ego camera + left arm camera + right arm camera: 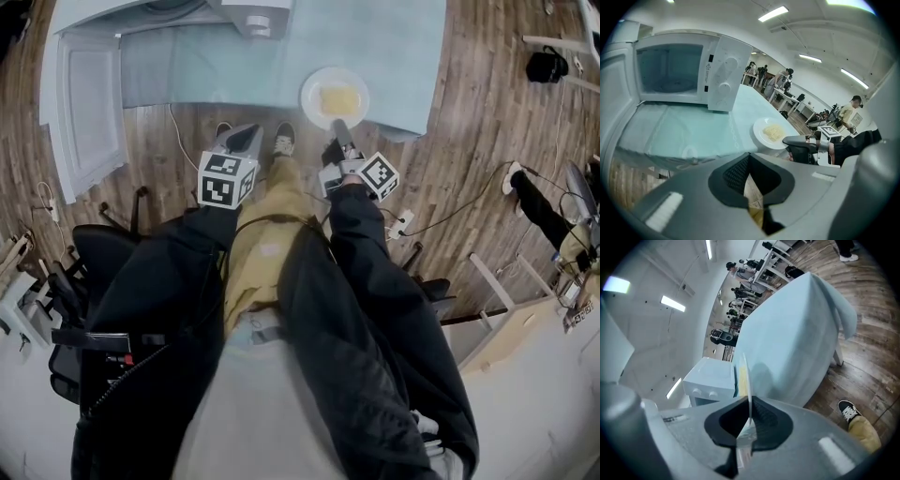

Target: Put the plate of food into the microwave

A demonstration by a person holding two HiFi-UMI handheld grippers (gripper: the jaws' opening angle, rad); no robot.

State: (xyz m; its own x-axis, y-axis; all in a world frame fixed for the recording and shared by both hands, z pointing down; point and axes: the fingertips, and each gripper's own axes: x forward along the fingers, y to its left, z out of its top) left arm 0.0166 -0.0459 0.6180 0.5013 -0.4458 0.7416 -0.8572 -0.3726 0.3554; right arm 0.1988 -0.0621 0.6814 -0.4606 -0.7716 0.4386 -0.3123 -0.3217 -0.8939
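A white plate of yellow food sits near the front edge of the table, which is covered in pale blue cloth. My right gripper is shut on the plate's near rim. In the right gripper view the plate shows edge-on between the pads. The white microwave stands at the back of the table with its door swung open to the left, and its empty cavity faces me. My left gripper hovers left of the plate by the table's edge, shut and holding nothing.
Black office chairs stand at my left. A power strip and cables lie on the wooden floor at the right, next to a wooden frame. Several people work at desks in the background.
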